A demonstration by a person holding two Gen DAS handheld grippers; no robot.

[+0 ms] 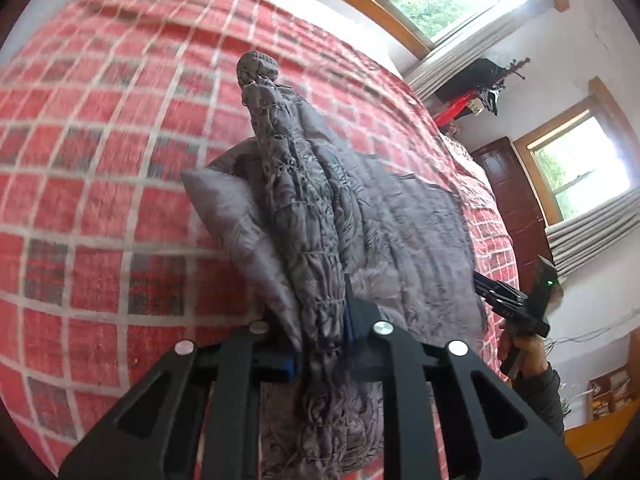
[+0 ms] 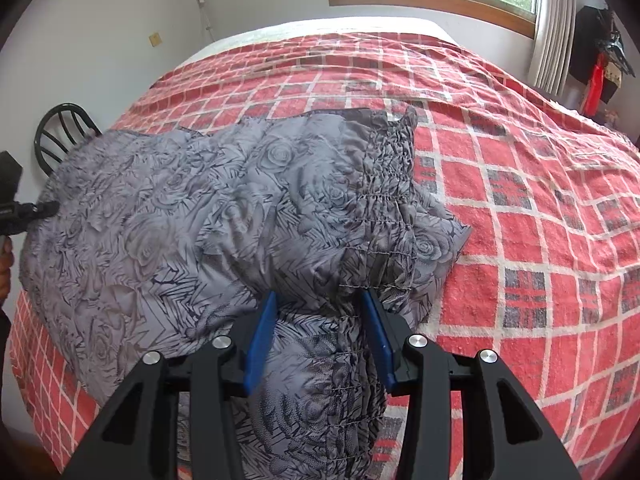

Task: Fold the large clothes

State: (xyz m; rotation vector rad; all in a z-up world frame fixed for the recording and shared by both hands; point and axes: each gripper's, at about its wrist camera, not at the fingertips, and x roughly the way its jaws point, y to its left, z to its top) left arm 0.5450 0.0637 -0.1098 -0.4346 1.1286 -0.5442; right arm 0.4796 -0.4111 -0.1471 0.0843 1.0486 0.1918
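Grey rose-print smocked garment [image 2: 224, 208] bunched on bed; left claw [image 1: 320, 336], right claw [image 2: 320, 328] both pinching it.

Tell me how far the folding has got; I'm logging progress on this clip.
Early stage. Done: the grey rose-print garment is on the red checked bedspread, partly spread. In hand: the left tongs are shut on its gathered smocked band, and the right tongs sit around bunched fabric, blue pads apart, not clearly clamped. Left: no neat fold shows, so flattening and every fold remain.
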